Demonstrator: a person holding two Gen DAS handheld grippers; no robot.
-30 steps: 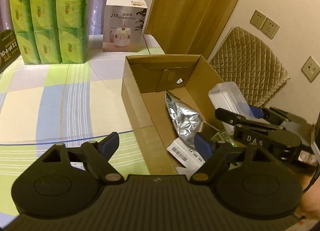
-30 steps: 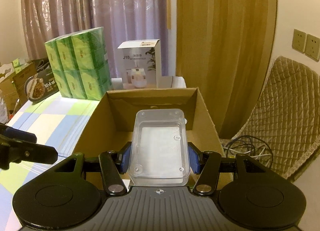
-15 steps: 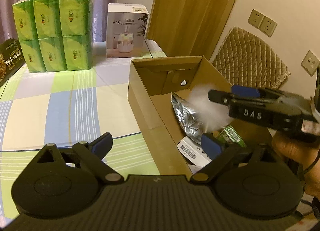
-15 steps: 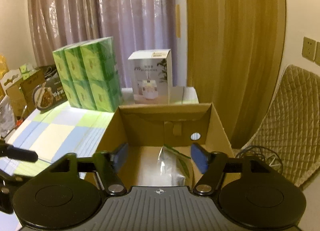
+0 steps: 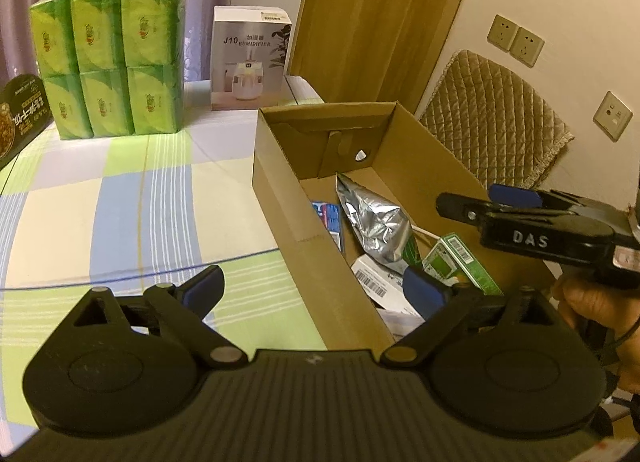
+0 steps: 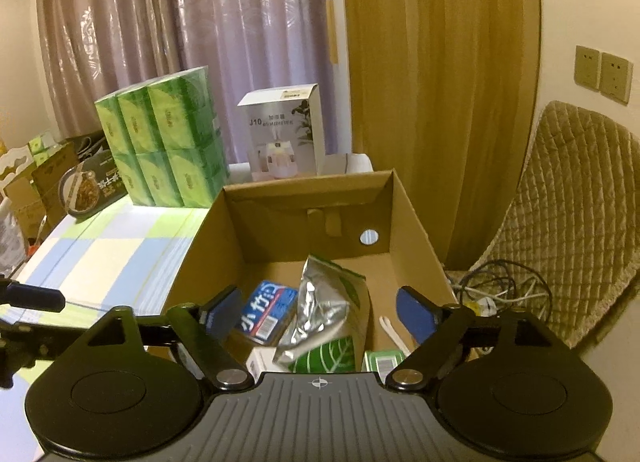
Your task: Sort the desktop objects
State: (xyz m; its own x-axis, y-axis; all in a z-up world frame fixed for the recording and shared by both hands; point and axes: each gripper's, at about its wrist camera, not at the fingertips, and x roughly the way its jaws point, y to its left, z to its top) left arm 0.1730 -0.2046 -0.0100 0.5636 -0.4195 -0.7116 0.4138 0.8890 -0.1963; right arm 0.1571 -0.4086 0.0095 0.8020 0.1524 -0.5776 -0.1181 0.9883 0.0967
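Jaws on my right gripper (image 6: 316, 314) are opening wide over the cardboard box (image 6: 416, 222), with nothing pinched between them; the box contents merely show through the gap. My left gripper (image 5: 316, 290) is hanging with its jaws spread too, straddling the box's near wall, empty. I am judging this as the release end of a drop-off: my hands are holding nothing and the box is taking the sorted items.

Inside the box I am seeing a crumpled silver foil pouch (image 6: 324, 314) with a green leaf print, lying roughly in the middle; a blue packet (image 6: 266, 312) just beside it toward the striped surface (image 5: 120, 198); a green carton with a barcode (image 5: 460, 262) near the right wall; a white barcoded box (image 5: 374, 280) under the pouch's near end; and a thin white stick (image 6: 394, 332).

On the surface, well apart from the box, green tissue packs (image 5: 108, 62) and a humidifier carton (image 5: 250, 58) are standing upright. Next I am expecting to back my right gripper away and look for anything loose that needs sorting; I cannot tell whether those big packs are counting.
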